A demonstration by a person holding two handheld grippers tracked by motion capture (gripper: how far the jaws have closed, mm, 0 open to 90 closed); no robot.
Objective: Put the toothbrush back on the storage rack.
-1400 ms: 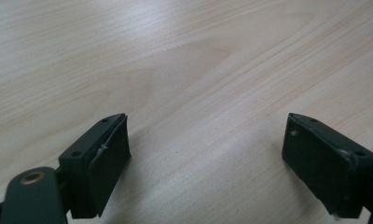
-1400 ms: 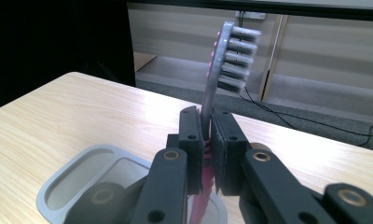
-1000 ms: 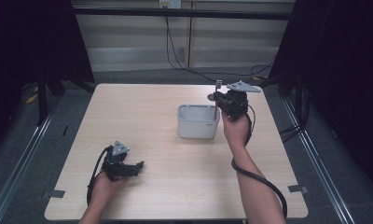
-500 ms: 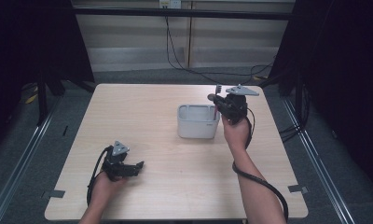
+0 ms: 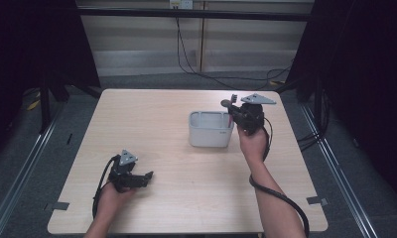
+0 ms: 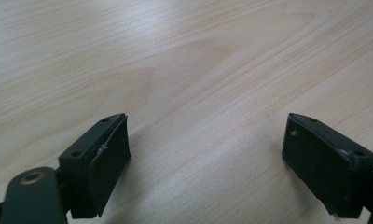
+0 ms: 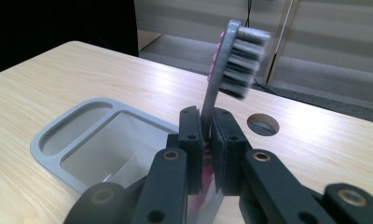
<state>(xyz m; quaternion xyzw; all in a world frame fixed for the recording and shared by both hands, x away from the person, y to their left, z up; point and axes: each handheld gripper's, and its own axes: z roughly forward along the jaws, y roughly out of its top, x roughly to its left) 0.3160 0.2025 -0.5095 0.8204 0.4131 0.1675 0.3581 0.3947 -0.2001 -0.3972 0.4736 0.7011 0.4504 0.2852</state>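
Observation:
My right gripper [image 5: 236, 113] is shut on the handle of a grey toothbrush [image 5: 232, 98] with pink trim, held upright with its bristle head on top, at the right end of the grey bin [image 5: 206, 135]. In the right gripper view the jaws [image 7: 207, 140] clamp the toothbrush [image 7: 231, 51] below its head, and the bin [image 7: 58, 140] shows a narrow compartment and a wide one. My left gripper [image 5: 148, 175] rests low at the near left of the table, open. Its two pads [image 6: 107, 158] stand far apart over bare wood, with nothing between them.
The light wooden table [image 5: 152, 114] has a round cable hole [image 7: 263, 124] beyond the toothbrush. Dark curtains flank the table on both sides. Cables trail from both grippers toward the near edge.
The right gripper with the toothbrush has sunk slightly beside the bin's right end. The left gripper has stayed put.

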